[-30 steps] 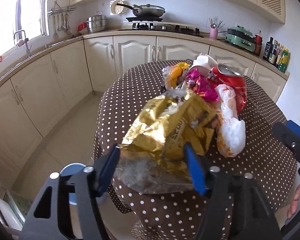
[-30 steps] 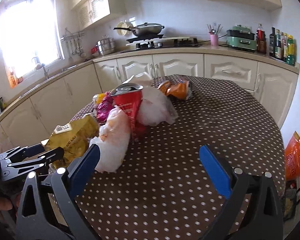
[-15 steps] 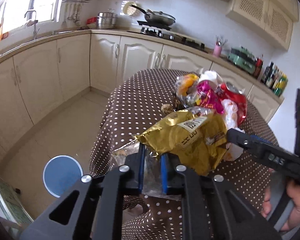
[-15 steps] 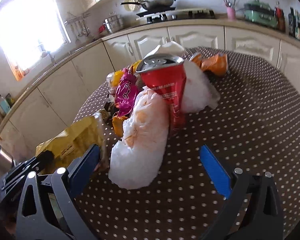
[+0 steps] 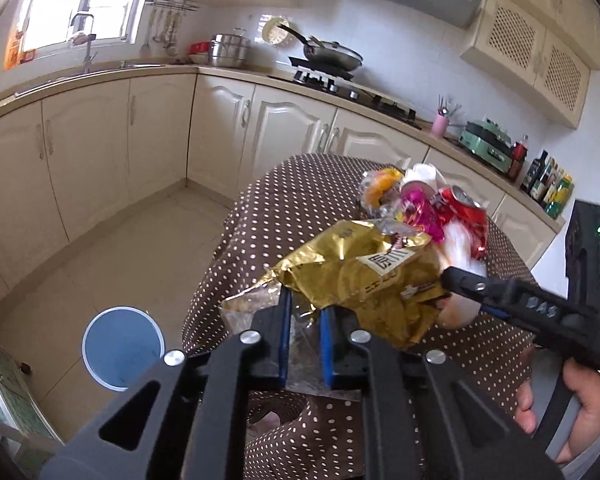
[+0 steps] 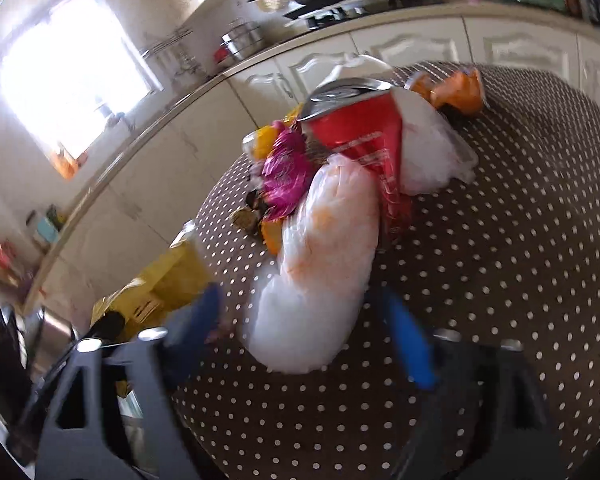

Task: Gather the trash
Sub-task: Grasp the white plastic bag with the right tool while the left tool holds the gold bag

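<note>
Left gripper (image 5: 304, 344) now pinched on the clear tail end of the gold bag (image 5: 364, 276); a second ago its jaws stood wide around that bag, half a second ago they had already clamped. Bag is crumpled, its body sticking out past the fingertips, at the near table edge and looking partly lifted; can't tell if it is fully clear of the dotted tablecloth (image 5: 300, 200). So first piece of trash is secured.

Right gripper (image 6: 300, 336) spread, jaws have just been closing in, straddling the near end of the white bag (image 6: 320, 264). Pads not yet pressing it as far as the blur allows. Compared with a second ago it has come in much closer to the pile; white bag now fills the gap between the fingers.

White bag lies on the table, leaning against the red can (image 6: 360, 132); pink wrapper (image 6: 288, 172) just beside, orange wrapper (image 6: 456, 88) behind.

Blue bin (image 5: 122, 348) on the floor, left of the table, well below the gold bag. Likely next: right closes on white bag, left carries gold bag over to the bin. Risk: the can tips when white bag is pulled away.
</note>
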Tool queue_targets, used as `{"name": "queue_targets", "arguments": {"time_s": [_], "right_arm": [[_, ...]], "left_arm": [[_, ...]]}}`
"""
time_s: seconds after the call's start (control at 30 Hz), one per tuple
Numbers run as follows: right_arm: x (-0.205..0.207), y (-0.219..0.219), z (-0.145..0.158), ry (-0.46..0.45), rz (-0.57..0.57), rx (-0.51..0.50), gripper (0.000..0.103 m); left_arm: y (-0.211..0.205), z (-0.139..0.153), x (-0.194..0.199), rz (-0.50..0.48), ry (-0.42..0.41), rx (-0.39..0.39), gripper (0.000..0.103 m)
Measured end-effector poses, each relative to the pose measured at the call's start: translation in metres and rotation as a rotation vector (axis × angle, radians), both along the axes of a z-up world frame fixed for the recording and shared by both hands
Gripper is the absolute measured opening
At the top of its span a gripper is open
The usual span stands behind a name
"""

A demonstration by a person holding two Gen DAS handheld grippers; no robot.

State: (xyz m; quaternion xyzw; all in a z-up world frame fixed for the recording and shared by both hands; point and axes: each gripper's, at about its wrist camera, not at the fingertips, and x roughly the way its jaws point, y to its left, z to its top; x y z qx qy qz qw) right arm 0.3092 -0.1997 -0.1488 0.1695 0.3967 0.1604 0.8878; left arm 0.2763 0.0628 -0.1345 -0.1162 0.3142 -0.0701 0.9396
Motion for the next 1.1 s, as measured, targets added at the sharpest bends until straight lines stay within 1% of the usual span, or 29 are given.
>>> {"name": "queue_targets", "arguments": {"time_s": [0.07, 0.13, 0.17, 0.2, 0.33, 0.37, 0.47, 0.53, 0.57, 0.73, 0.8, 0.87, 0.93, 0.97, 1.03, 1.1], "right_arm": [[0.000, 0.002, 0.002, -0.003, 0.004, 0.005, 0.082], [0.000, 0.009, 0.005, -0.026, -0.006, -0.024, 0.082], [0.000, 0.011, 0.005, -0.035, -0.010, -0.035, 0.081], [-0.001, 0.013, 0.005, -0.039, -0.008, -0.031, 0.078], [0.001, 0.012, 0.001, -0.012, 0.031, 0.046, 0.077], [0.000, 0.009, 0.001, -0.004, 0.039, 0.079, 0.079], [0.000, 0.003, 0.002, 0.004, 0.047, 0.130, 0.080], [-0.003, -0.002, 0.004, -0.003, 0.037, 0.160, 0.083], [-0.003, -0.004, 0.005, 0.000, 0.028, 0.177, 0.089], [0.001, -0.011, 0.000, 0.046, 0.028, 0.238, 0.091], [0.003, -0.005, 0.002, 0.054, 0.059, 0.228, 0.091], [0.001, 0.002, 0.006, 0.042, 0.074, 0.189, 0.091], [-0.003, 0.007, 0.010, 0.028, 0.084, 0.170, 0.094], [-0.005, 0.008, 0.011, 0.015, 0.076, 0.163, 0.095], [-0.007, 0.005, 0.015, -0.013, 0.025, 0.138, 0.095], [-0.006, 0.001, 0.016, -0.025, -0.015, 0.132, 0.095]], "left_arm": [[0.003, 0.002, -0.002, 0.010, -0.008, -0.007, 0.012], [0.004, 0.002, -0.005, 0.019, -0.013, 0.001, 0.012], [0.004, 0.002, -0.006, 0.024, -0.016, 0.002, 0.012], [0.004, 0.003, -0.007, 0.026, -0.016, 0.005, 0.012], [0.007, 0.006, -0.009, 0.073, -0.022, 0.032, 0.012], [0.009, 0.006, -0.009, 0.083, -0.022, 0.031, 0.012], [0.007, 0.008, -0.008, 0.105, -0.025, 0.040, 0.012], [0.004, 0.010, -0.008, 0.111, -0.032, 0.045, 0.012], [0.003, 0.011, -0.009, 0.113, -0.036, 0.050, 0.012], [0.002, 0.011, -0.010, 0.128, -0.044, 0.079, 0.012], [0.000, 0.009, -0.010, 0.145, -0.033, 0.105, 0.012], [0.000, 0.008, -0.009, 0.146, -0.033, 0.101, 0.012], [-0.004, 0.008, -0.008, 0.149, -0.030, 0.110, 0.012], [-0.005, 0.008, -0.009, 0.150, -0.033, 0.112, 0.012], [-0.006, 0.010, -0.010, 0.176, -0.041, 0.130, 0.011], [-0.004, 0.012, -0.012, 0.197, -0.055, 0.134, 0.011]]}}
